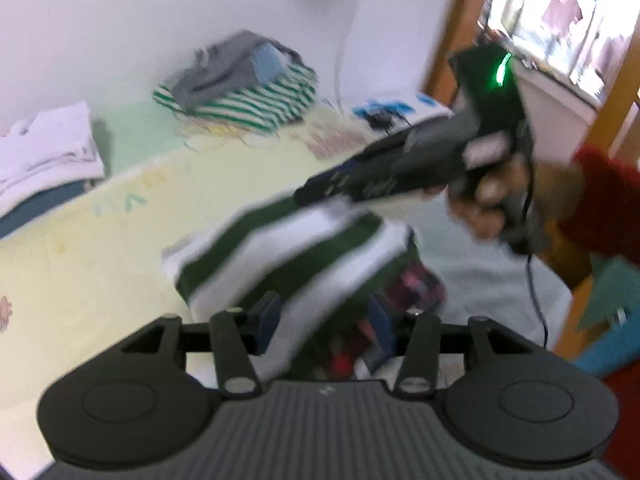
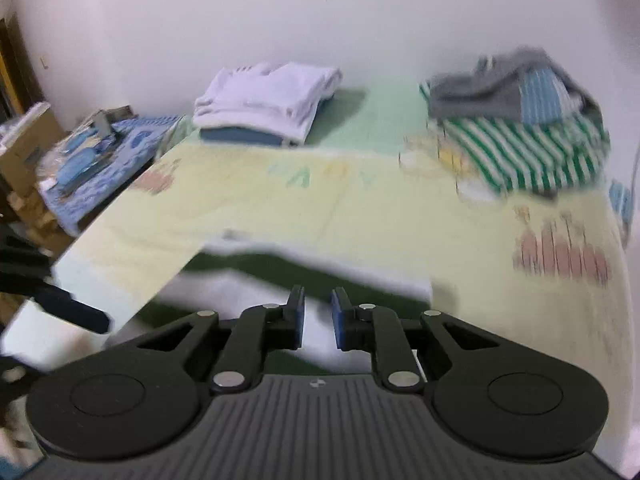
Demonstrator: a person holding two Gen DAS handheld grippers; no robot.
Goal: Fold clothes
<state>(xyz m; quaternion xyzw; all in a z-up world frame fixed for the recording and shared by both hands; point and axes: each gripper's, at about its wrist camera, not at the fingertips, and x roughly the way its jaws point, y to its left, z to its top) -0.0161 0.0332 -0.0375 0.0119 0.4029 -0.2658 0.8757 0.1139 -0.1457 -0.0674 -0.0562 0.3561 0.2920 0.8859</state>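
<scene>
A green-and-white striped garment [image 1: 288, 252] hangs in the air above the pale yellow bed sheet [image 1: 100, 272]. My left gripper [image 1: 324, 324] is open, its blue pads wide apart, and the cloth drapes down between and in front of them. A hand in a red sleeve holds my right gripper [image 1: 308, 196], whose tip pinches the garment's upper edge. In the right wrist view my right gripper [image 2: 318, 316] has its pads close together, with the striped garment [image 2: 248, 280] between them, over the sheet [image 2: 280, 208]. Both views are motion-blurred.
An unfolded pile of striped and grey clothes [image 2: 520, 128] lies at the far right of the bed by the wall. A folded white stack [image 2: 268, 100] sits at the far middle. A blue-patterned surface with clutter [image 2: 88, 160] stands left of the bed. A window [image 1: 560, 20] is at the right.
</scene>
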